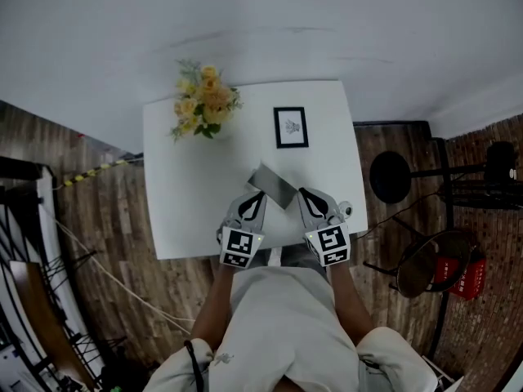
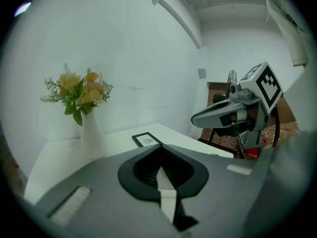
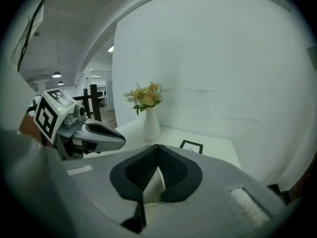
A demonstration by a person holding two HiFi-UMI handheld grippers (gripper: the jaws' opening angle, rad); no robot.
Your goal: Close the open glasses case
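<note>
Standing at the far left of the table [image 1: 184,194], the flowers [image 1: 204,100] were well apart from the work. Near the front edge, the left gripper [image 1: 255,199] was clenched on the left side of the grey case [image 1: 274,184]. A frame [image 1: 291,126] lay beyond the case, and the right gripper [image 1: 310,198] was clenched on its right side.
</note>
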